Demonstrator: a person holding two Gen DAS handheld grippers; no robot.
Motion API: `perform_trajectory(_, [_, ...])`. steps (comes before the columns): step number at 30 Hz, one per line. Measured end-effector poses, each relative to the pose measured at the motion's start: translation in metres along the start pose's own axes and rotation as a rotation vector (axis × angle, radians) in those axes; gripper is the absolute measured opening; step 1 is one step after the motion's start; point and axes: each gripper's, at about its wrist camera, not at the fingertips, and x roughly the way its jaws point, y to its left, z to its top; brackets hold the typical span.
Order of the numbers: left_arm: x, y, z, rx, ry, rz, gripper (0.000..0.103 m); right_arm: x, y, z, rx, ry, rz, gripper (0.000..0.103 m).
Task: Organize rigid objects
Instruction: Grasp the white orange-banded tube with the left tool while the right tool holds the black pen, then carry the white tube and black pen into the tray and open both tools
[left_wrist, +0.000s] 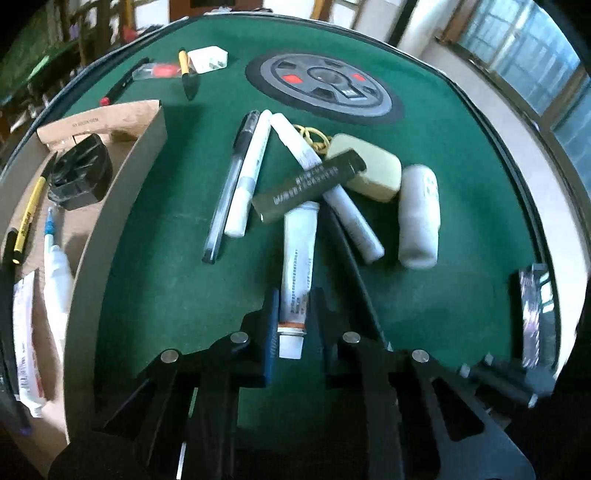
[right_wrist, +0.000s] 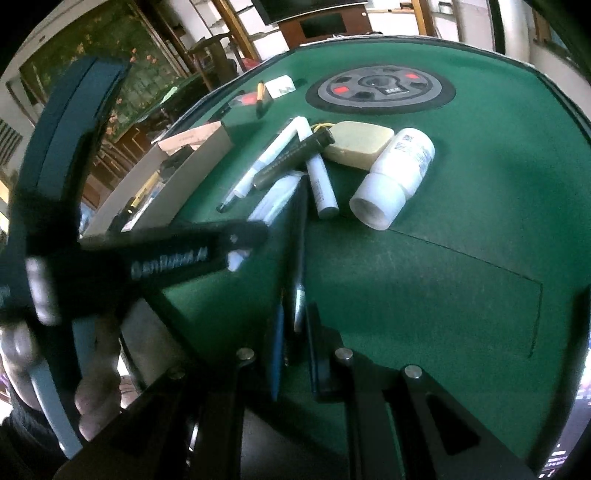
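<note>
On the green felt table lies a pile: a clear black pen (left_wrist: 231, 184), two white markers (left_wrist: 247, 173) (left_wrist: 325, 184), a dark flat stick (left_wrist: 314, 184), a beige case (left_wrist: 369, 166) and a white bottle (left_wrist: 419, 214). My left gripper (left_wrist: 293, 317) is shut on a white ointment tube (left_wrist: 299, 266), near its cap end; the tube's far end lies under the stick. My right gripper (right_wrist: 295, 325) is shut on a thin dark pen (right_wrist: 301, 258) that points toward the pile. The left gripper's body (right_wrist: 166, 258) crosses the right wrist view.
A cardboard box (left_wrist: 122, 184) stands at the left, holding a black round object (left_wrist: 79, 173), a yellow pen, a white tube and a packet. At the table's far edge lie a white box (left_wrist: 207, 59), a yellow-black pen and a red-tipped pen. A round control panel (left_wrist: 325, 86) sits mid-table.
</note>
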Motion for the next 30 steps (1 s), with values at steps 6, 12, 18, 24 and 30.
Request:
perform_trajectory(6, [-0.02,0.028,-0.032,-0.063,0.044,-0.079,0.015,0.012,0.011,0.017,-0.054,0.032,-0.052,0.011])
perform_trajectory(12, [-0.023,0.046,-0.034,-0.131,0.08,-0.139,0.015,0.019,0.03,0.019,-0.13,0.028,-0.159,0.009])
perform_trajectory(18, [-0.033,0.058,-0.037,-0.187,0.081,-0.205,0.015,0.017,0.038,0.012,-0.206,0.052,-0.218,0.009])
perform_trajectory(24, [-0.038,0.06,-0.039,-0.2,0.083,-0.223,0.015,0.01,0.027,0.009,-0.144,0.109,-0.128,0.009])
perform_trajectory(30, [-0.048,0.065,-0.044,-0.219,0.079,-0.232,0.015,0.001,0.016,0.005,-0.034,0.153,-0.033,0.009])
